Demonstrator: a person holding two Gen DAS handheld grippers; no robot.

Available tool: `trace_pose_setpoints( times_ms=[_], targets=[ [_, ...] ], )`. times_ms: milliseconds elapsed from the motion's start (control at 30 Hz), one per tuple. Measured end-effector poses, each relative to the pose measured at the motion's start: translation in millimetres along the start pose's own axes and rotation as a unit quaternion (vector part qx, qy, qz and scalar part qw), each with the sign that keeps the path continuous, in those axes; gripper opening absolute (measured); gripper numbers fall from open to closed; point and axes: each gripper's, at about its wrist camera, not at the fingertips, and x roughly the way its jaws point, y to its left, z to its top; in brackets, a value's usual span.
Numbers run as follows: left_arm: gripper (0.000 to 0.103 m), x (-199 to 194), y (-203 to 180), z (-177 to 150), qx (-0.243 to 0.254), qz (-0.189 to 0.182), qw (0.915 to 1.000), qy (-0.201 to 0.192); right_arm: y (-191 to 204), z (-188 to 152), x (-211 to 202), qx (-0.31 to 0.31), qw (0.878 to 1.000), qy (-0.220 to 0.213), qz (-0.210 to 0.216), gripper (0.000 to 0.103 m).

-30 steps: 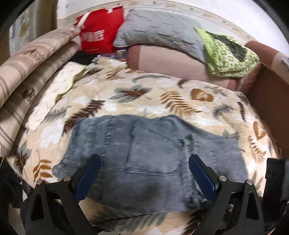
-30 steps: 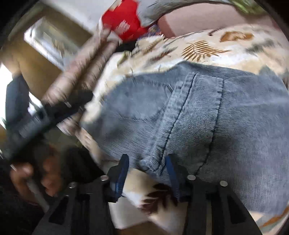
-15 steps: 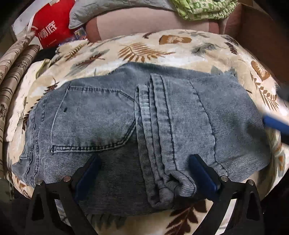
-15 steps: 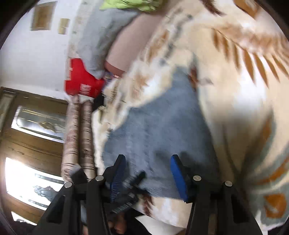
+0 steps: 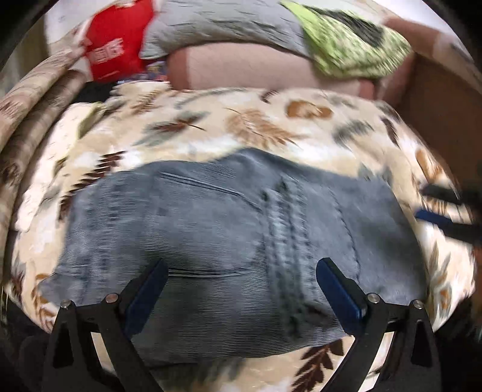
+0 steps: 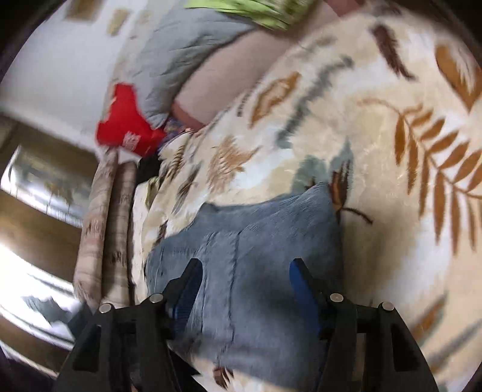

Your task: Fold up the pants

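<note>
**Folded pants flat on the leaf blanket, both tongs empty**

Beneath everything spreads the cream fleece blanket printed with brown and grey leaves (image 5: 271,126), and on it lies my grey-blue corduroy pants bundle (image 5: 217,235), folded into a flat rectangle, pocket and thick seam facing up. Behind it sit a grey quilted pillow (image 5: 217,24), a lime-green patterned cloth (image 5: 355,51) and a red paper bag with white lettering (image 5: 117,45). My left gripper (image 5: 241,289) hovers over the near edge of the pants, jaws spread wide, nothing pinched. My right gripper (image 6: 245,286) sits over the pants' end; its jaws have just been opening, fabric below them but the pads are not pressing on it.
</note>
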Motion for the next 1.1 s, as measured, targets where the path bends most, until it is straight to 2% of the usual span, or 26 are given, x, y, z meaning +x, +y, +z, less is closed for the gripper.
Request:
trace_pose_setpoints(
  times_ms=[67,100,167,233,300,433,533,600,633,667,700,800,933,967,1033,1100],
  targets=[
    [0.099,-3.7,13.9,0.3,-0.025,0.001,0.9997,-0.001,8.5,-15.5,-2.6,-0.02,1.0,0.013,0.005,0.073],
    [0.099,-4.4,18.9,-0.1,-0.033,0.003,0.9994,0.0,9.8,-24.3,10.1,-0.03,0.999,0.037,0.0,0.076],
    [0.099,-4.2,24.9,-1.6,-0.038,0.016,0.9991,0.007,-6.2,-38.5,43.0,-0.024,0.994,0.092,-0.06,0.077],
    [0.099,-7.6,29.4,-4.2,-0.04,0.02,0.999,0.005,0.2,-40.5,38.6,-0.039,0.995,0.071,-0.066,0.077],
    [0.099,-9.6,32.9,-4.9,-0.042,0.024,0.9988,0.009,13.3,-37.4,31.6,-0.046,0.994,0.072,-0.07,0.077],
    [0.099,-14.6,39.0,-4.7,-0.044,0.021,0.9988,0.0,35.8,-44.5,13.6,-0.079,0.993,0.047,-0.079,0.077],
    [0.099,-16.5,43.3,-6.3,-0.053,0.023,0.9984,0.0,44.5,-47.1,18.8,-0.091,0.992,0.043,-0.077,0.077],
    [0.099,-16.9,48.4,-7.4,-0.059,0.023,0.998,0.001,37.7,-48.6,28.0,-0.087,0.991,0.053,-0.091,0.077],
    [0.099,-17.3,50.3,-7.6,-0.062,0.023,0.9978,0.001,25.7,-50.7,43.7,-0.081,0.986,0.08,-0.123,0.078],
    [0.099,-18.0,51.8,-7.8,-0.063,0.022,0.9977,0.0,19.5,-52.0,51.7,-0.078,0.984,0.093,-0.127,0.077],
    [0.099,-19.1,54.4,-8.3,-0.065,0.024,0.9976,-0.001,21.5,-52.1,47.0,-0.083,0.986,0.075,-0.124,0.077],
    [0.099,-19.2,62.7,-9.0,-0.078,0.026,0.9966,-0.002,40.9,-47.1,36.7,-0.081,0.986,0.078,-0.125,0.077],
    [0.099,-17.6,71.7,-10.3,-0.091,0.021,0.9956,0.0,70.2,-45.4,31.9,-0.126,0.985,0.053,-0.102,0.08],
    [0.099,-18.4,75.5,-11.5,-0.098,0.018,0.995,-0.001,68.2,-46.6,41.1,-0.129,0.984,0.062,-0.109,0.084],
    [0.099,-19.8,87.7,-16.0,-0.121,0.008,0.9926,-0.003,49.4,-52.0,71.2,-0.12,0.975,0.11,-0.15,0.085],
    [0.099,-21.8,103.1,-22.8,-0.145,0.001,0.9895,-0.006,55.4,-56.2,73.7,-0.149,0.969,0.103,-0.166,0.085]
  ],
)
